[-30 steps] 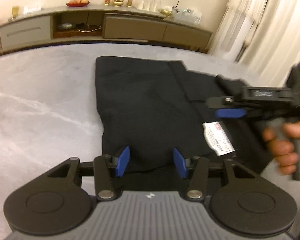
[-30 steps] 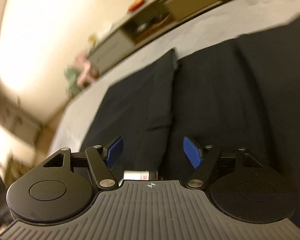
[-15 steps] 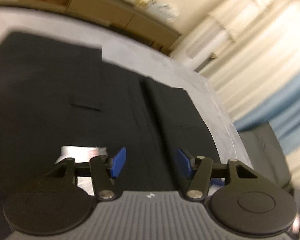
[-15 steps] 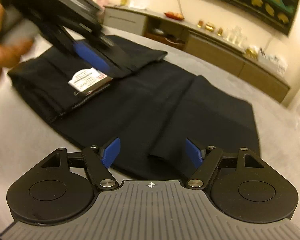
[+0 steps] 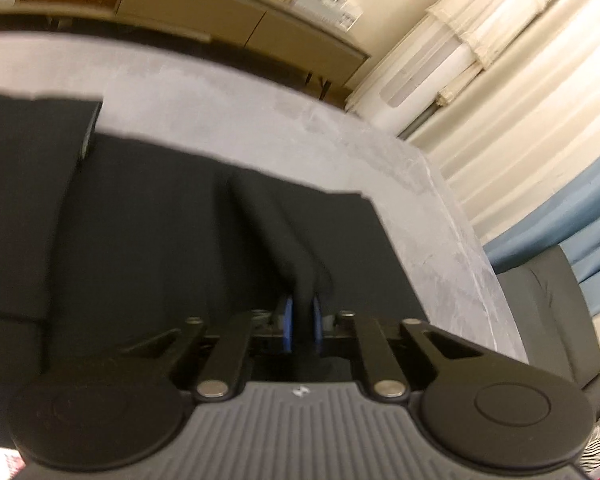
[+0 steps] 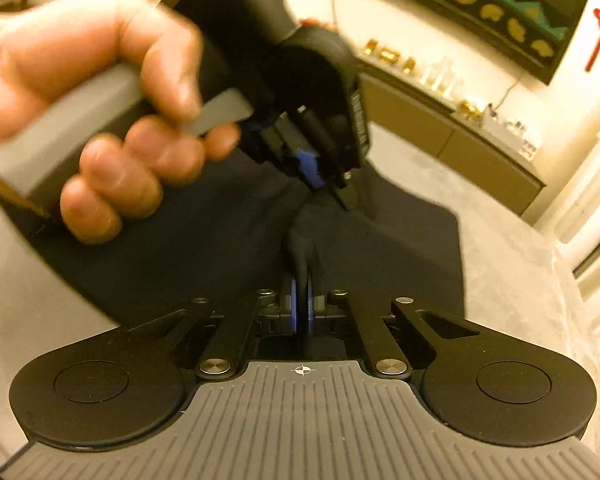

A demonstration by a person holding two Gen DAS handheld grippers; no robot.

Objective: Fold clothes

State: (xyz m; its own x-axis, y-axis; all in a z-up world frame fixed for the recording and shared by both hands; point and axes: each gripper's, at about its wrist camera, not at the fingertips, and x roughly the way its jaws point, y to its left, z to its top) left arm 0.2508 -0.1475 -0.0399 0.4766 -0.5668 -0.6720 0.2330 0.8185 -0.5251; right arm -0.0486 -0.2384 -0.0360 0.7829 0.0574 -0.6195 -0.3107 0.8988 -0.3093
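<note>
Folding stands partly done: black cloth garment lies doubled on grey marble tabletop, left gripper closing on one ridge, right gripper clamping another, final fold outstanding.

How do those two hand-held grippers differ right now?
The left hand-held gripper is closing on a pinch of the black garment; the right hand-held gripper is fully shut on one. The left bites farther along the cloth than the right. Both have blue pads.

Warm, dim indoor light; motion blur throughout (fisheye bends the edges).
</note>
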